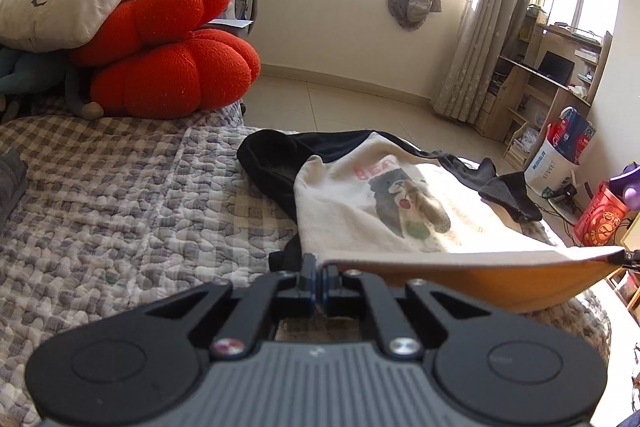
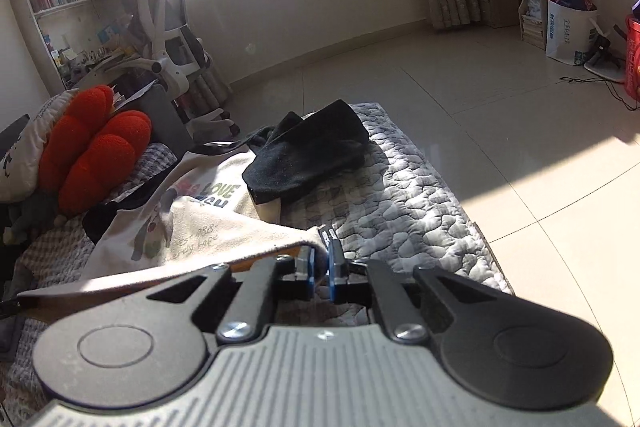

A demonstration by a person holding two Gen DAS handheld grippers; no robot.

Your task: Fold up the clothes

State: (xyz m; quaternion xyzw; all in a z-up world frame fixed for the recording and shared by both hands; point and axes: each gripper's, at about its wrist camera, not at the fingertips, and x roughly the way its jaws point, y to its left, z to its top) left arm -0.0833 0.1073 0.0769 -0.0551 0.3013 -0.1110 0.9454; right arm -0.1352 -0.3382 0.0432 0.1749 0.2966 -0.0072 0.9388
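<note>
Sunlit quilted bed (image 1: 120, 179): my left gripper (image 1: 319, 277) and right gripper (image 2: 320, 265) each pinch the cream shirt (image 1: 360, 211) hem, lifted taut — only the right view shows its black sleeve (image 2: 308, 155) folded on the quilt.

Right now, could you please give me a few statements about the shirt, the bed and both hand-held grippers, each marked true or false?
1. The left hand-held gripper is shut on the shirt's hem. True.
2. The right hand-held gripper is open and empty. False: it pinches the other end of the hem.
3. The shirt has black sleeves. True.
4. The hem lies flat on the quilt. False: it is held up, stretched between the grippers.
5. The cushion is blue. False: it is orange-red.
</note>
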